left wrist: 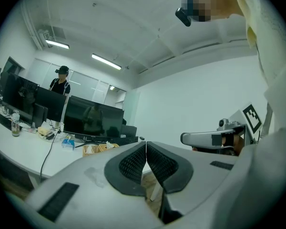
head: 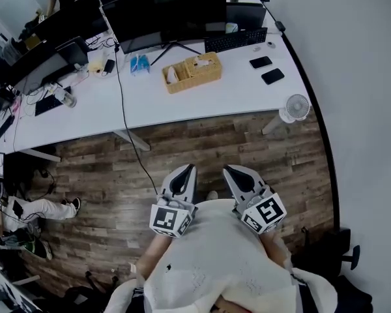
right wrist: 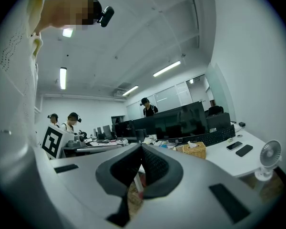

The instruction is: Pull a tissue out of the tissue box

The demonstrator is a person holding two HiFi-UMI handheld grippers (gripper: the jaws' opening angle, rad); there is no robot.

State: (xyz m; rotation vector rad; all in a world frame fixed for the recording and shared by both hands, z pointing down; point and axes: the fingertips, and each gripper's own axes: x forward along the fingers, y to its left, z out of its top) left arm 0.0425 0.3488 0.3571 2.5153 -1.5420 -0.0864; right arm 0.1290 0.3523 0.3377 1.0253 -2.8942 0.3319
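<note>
The tissue box (head: 202, 67) is a woven wicker holder on the white desk (head: 182, 103), with a white tissue (head: 201, 62) sticking up from its top. It also shows small and far off as the wicker box (left wrist: 97, 148) in the left gripper view and as the box (right wrist: 194, 149) in the right gripper view. My left gripper (head: 186, 171) and right gripper (head: 233, 172) are held side by side close to my body, over the wooden floor, well short of the desk. In both gripper views, left (left wrist: 146, 144) and right (right wrist: 141, 147), the pads meet at the tips with nothing between them.
Behind the box stand a monitor (head: 166, 12) and a keyboard (head: 234, 40). Two phones (head: 267, 69) lie at the desk's right, and a small white fan (head: 296, 107) stands at its near corner. A black cable (head: 127, 129) hangs to the floor. People stand at the far desks (right wrist: 146, 107).
</note>
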